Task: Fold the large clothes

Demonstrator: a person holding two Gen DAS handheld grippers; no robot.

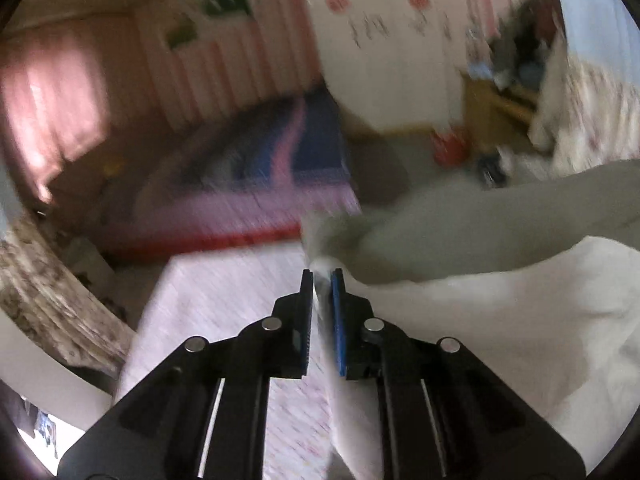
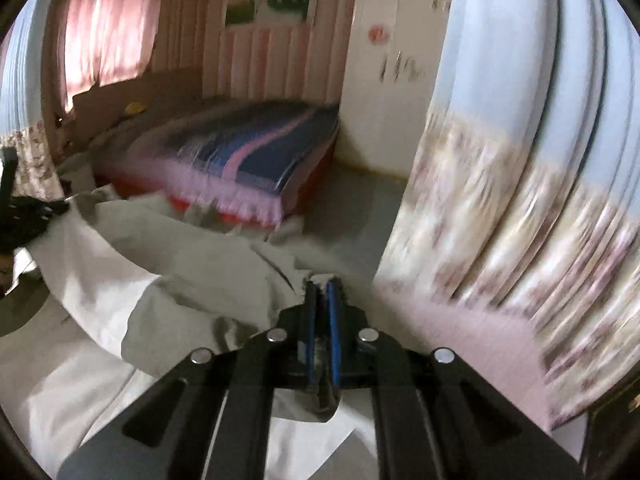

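Note:
A large white garment [image 1: 500, 300] hangs stretched between my two grippers above a pale pink bed sheet [image 1: 224, 300]. My left gripper [image 1: 322, 274] is shut on an edge of the garment, which runs off to the right. In the right wrist view the garment [image 2: 160, 272] spreads to the left and below. My right gripper [image 2: 321, 282] is shut on another edge of it. The left gripper [image 2: 28, 212] shows at the far left of that view, holding the far end of the cloth. Both views are motion-blurred.
A bed with a blue and pink striped cover [image 2: 248, 152] stands ahead by pink curtains [image 2: 108, 36]. A white wardrobe [image 1: 380, 40] is at the back right. A floral and blue curtain [image 2: 520, 160] hangs close on the right. A red object [image 1: 450, 146] lies on the floor.

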